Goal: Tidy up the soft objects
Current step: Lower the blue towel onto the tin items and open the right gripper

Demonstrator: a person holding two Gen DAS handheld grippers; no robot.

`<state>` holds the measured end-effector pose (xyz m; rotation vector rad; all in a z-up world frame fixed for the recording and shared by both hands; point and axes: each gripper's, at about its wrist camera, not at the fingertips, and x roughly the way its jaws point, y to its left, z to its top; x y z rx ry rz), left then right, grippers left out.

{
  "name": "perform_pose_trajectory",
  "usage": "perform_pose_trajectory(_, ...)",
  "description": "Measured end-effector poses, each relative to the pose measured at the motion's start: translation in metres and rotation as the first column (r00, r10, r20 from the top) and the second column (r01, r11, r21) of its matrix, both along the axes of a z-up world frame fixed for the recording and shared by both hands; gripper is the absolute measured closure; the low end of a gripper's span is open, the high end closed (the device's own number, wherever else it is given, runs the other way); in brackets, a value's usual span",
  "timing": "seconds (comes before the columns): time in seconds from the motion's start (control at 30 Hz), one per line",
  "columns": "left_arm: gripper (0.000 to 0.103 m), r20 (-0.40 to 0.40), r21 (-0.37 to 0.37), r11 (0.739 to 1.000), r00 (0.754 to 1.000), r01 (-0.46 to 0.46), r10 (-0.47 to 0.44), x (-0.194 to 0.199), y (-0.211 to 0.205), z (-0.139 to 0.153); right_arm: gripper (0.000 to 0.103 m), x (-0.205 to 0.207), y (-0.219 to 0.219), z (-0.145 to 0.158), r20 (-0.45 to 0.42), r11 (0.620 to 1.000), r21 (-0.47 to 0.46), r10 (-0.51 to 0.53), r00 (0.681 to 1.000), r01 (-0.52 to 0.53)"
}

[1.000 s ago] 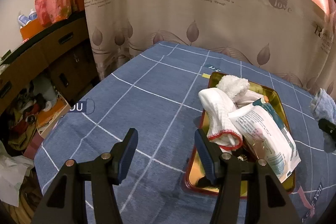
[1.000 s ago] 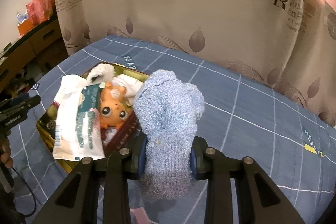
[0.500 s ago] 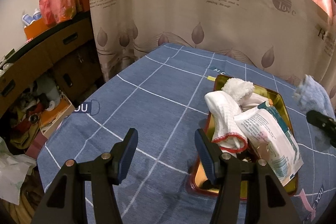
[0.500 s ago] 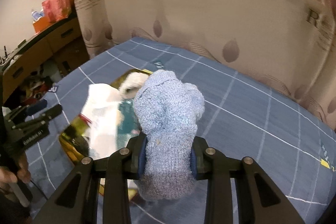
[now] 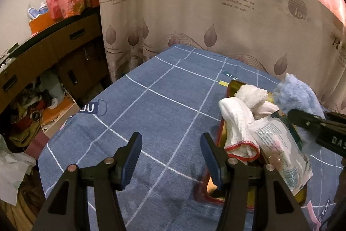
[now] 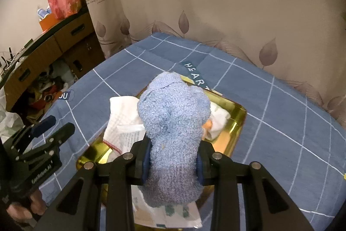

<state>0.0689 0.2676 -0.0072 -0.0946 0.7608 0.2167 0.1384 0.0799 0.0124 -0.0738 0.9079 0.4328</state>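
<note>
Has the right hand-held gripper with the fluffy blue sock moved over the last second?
Yes. Right hand-held gripper carried the fluffy blue sock leftward, from beside the gold metal tray to above it.

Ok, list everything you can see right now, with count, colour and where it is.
Blue sock: one, light blue, clamped in the right gripper above the tray.
Tray: one, gold, on the tablecloth.
White cloth: one, red-edged, in the tray.
Fluffy white sock: one, at the tray's far end.
Wipes pack: one, white-green, in the tray.
Tablecloth: one, blue with white grid.
Curtain: beige, leaf print, behind the table.
Cabinet: brown, on the left.
Left gripper: open, beside the tray.
Right gripper: shut.
</note>
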Motion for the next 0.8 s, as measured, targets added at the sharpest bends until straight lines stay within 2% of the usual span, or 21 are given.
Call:
perform_pose_trajectory(0.3,0.045,-0.001,-0.010,1.000,1.000,-0.019,0.019,0.000,0.003,0.001,0.071,0.016,0.021,-0.007,-0.033,1.000,-0.009,-0.013,0.999,0.013)
perform_pose_trajectory(0.67,0.045,-0.002,0.038,0.999,1.000,-0.019,0.019,-0.001,-0.001,0.002,0.067,0.026,0.023,-0.017,-0.052,0.997,-0.008,-0.073,0.996,0.073)
perform_pose_trajectory(0.8,0.045,-0.010,0.062,0.998,1.000,-0.016,0.016,-0.001,-0.003,0.001,0.065,0.023,0.025,-0.017,-0.034,0.997,-0.017,-0.078,0.996,0.077)
